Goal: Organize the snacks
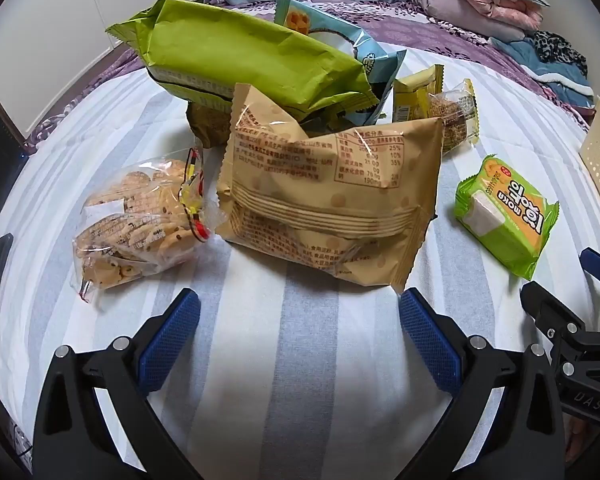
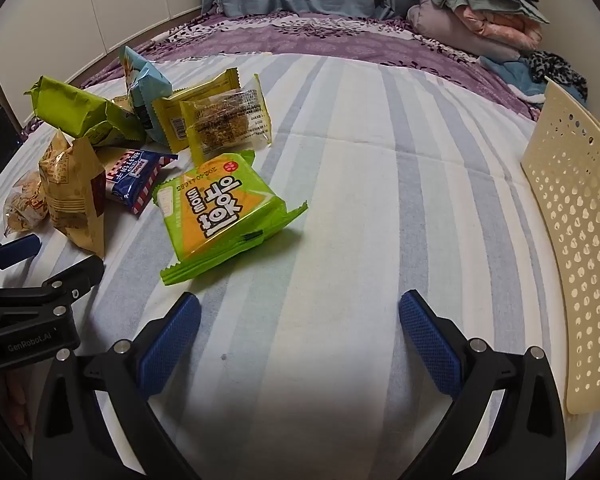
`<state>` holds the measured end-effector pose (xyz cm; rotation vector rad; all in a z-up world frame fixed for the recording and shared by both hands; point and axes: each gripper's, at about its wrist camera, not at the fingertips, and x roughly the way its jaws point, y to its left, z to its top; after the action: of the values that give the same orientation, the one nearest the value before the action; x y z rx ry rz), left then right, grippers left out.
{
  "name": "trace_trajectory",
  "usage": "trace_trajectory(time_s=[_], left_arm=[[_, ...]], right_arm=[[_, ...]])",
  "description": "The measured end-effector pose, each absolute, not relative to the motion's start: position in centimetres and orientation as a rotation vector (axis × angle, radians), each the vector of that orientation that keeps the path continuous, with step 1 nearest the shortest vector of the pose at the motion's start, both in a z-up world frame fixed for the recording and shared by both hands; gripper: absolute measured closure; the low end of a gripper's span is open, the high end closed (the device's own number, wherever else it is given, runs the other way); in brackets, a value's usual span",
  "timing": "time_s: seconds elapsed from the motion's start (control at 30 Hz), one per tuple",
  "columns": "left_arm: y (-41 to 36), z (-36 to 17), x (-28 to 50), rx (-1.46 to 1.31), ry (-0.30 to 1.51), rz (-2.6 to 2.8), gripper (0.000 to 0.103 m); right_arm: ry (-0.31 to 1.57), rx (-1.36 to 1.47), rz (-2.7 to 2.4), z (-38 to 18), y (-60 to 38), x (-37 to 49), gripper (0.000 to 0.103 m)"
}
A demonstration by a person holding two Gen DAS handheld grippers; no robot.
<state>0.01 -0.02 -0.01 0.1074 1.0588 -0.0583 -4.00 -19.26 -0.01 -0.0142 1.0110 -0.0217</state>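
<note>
A heap of snacks lies on a striped bedsheet [image 1: 300, 360]. In the left wrist view my left gripper [image 1: 299, 326] is open and empty, just short of a tan packet [image 1: 328, 196]. A clear bag of small biscuits [image 1: 140, 216] lies to its left, a big green bag [image 1: 252, 60] behind it. A small green wafer pack [image 1: 504, 216] lies to the right. In the right wrist view my right gripper [image 2: 299, 326] is open and empty, a little short of that green wafer pack [image 2: 220, 212]. A cream perforated basket [image 2: 576, 240] stands at the right.
A light blue bag [image 2: 144, 84], yellow bars [image 2: 192, 116], a clear-wrapped grain cake [image 2: 228, 120] and a blue-red packet [image 2: 134, 180] lie in the heap. Folded clothes [image 2: 484, 20] sit on the purple bedcover at the back right. A white wall [image 2: 80, 8] runs on the left.
</note>
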Motion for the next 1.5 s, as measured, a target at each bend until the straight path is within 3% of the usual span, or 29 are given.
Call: trace_trajectory(time_s=[1.5], left_arm=[[-0.31, 0.13, -0.11, 0.108, 1.058, -0.067, 0.002]], right_arm=[[1.008, -0.003, -0.015, -0.19, -19.30, -3.92, 0.005]])
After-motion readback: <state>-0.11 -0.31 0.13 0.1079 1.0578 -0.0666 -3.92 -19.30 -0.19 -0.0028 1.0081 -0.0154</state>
